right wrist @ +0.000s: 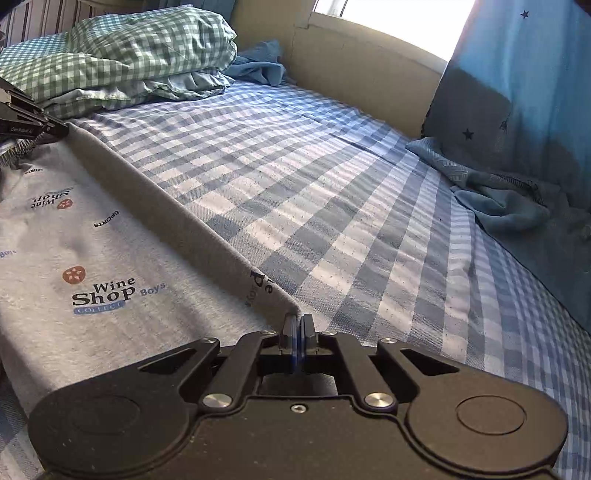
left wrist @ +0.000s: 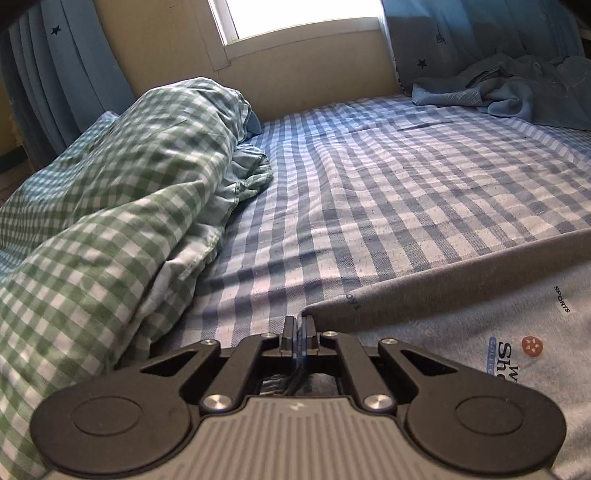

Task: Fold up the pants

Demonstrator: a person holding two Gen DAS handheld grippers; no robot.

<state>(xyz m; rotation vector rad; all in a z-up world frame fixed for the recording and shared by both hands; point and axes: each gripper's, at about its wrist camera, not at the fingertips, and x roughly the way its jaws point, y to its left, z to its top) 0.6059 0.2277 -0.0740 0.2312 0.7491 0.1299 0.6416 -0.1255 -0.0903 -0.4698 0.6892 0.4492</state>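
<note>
I'm looking across a bed covered in a blue-and-white checked sheet (right wrist: 332, 177), sunlight striping it from the bright window (left wrist: 303, 18) behind the beige headboard wall (left wrist: 314, 81). Blue star-printed curtains (right wrist: 517, 92) hang at the right of the window, and a crumpled blue-grey cloth (right wrist: 498, 195) lies below them at the far edge of the bed. On the other side, a green-and-white checked duvet (left wrist: 110, 184) is heaped up, with a smaller blue cloth (right wrist: 262, 62) tucked behind it.

The light grey printed pants (right wrist: 92, 240) lie on the near side of the sheet, lettering reading "Wine Shop" and "SPORTS", their far edge lifted into a taut raised fold running between my two tools. My left gripper (left wrist: 298, 325) has its jaws pinched tight on one corner of that edge; my right gripper (right wrist: 297, 325) is clamped on the other corner. Through the right camera I see the left tool only partly, cut off at the frame edge. No containers anywhere. The rest of the pants runs under the gripper bodies, out of sight.
</note>
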